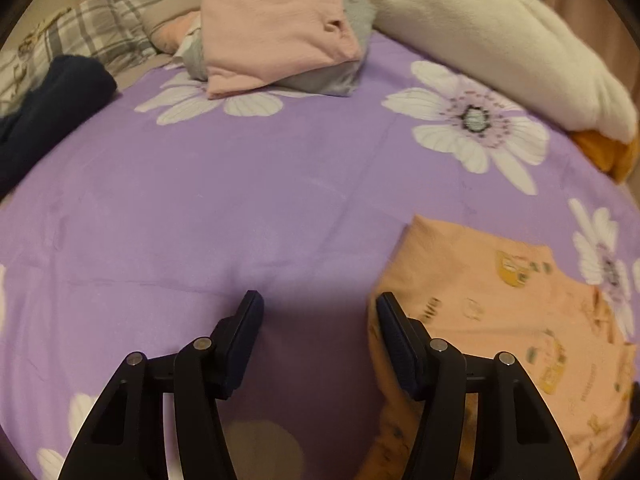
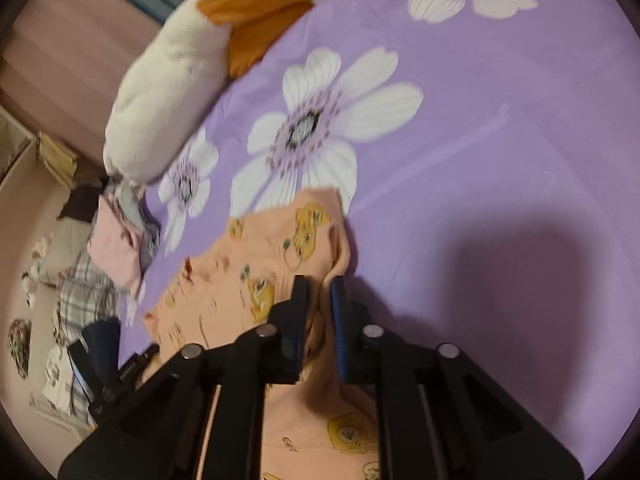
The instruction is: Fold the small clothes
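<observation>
Pinching a raised fold of the peach printed garment [image 2: 256,256] between nearly closed jaws, the right gripper [image 2: 320,292] held the cloth just above the purple flowered bedsheet [image 2: 500,140]. The left gripper [image 1: 318,308] hung over bare sheet with jaws about half open and nothing between them, its right finger at the garment's edge. The garment lay near the sheet's near edge.

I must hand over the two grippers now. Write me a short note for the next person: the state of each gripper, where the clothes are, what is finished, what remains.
Right gripper: shut on a fold of the peach printed garment.
Left gripper: open, empty, over the purple sheet, beside that garment.
Done: folded pink garment stacked at the far side.
Left: fold the peach one, then stack it.
</observation>
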